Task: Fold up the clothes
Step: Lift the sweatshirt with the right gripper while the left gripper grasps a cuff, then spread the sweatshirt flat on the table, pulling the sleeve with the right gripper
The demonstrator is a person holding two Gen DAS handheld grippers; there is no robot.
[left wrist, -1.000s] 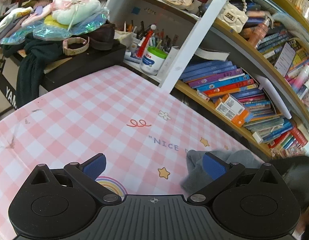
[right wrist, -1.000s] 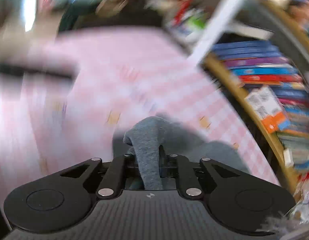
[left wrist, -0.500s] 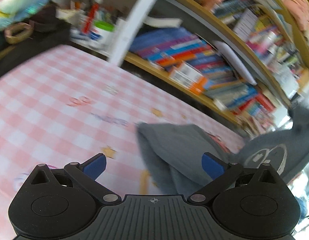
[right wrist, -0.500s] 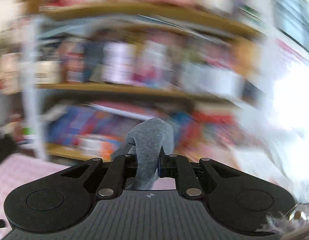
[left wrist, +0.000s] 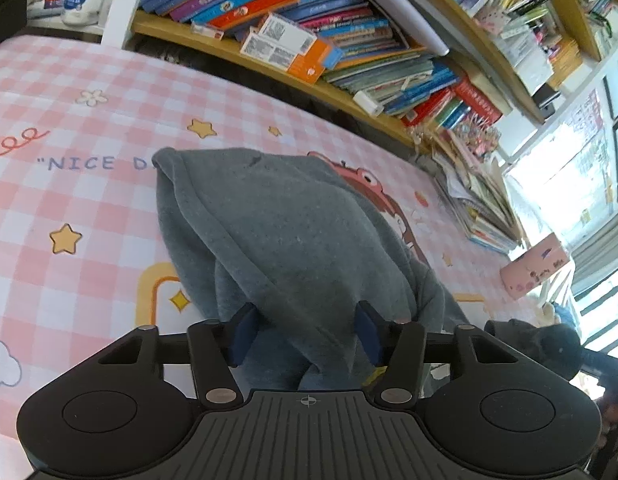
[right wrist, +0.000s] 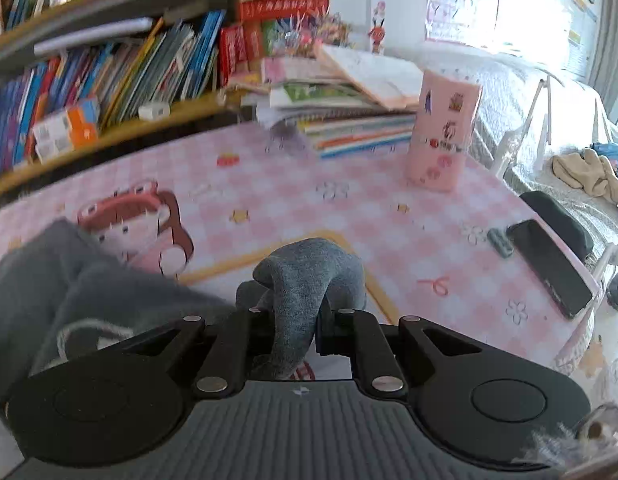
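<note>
We see the grey fleece garment [left wrist: 293, 236] heaped on the pink checked tablecloth [left wrist: 69, 120]; our left gripper [left wrist: 305, 330] straddles it, jaws apart, while our right gripper [right wrist: 295, 320] clamps a fold; a pink box [right wrist: 443, 132] stands far right.

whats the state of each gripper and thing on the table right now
left gripper: open, fingers either side of a fold of the garment, not closed on it
right gripper: shut on a bunched piece of the garment
grey garment: crumpled, draped on the table, not folded flat
pink box: standing upright on the table
black phone: lying flat near the table edge
book stack: lying flat, top book open
</note>
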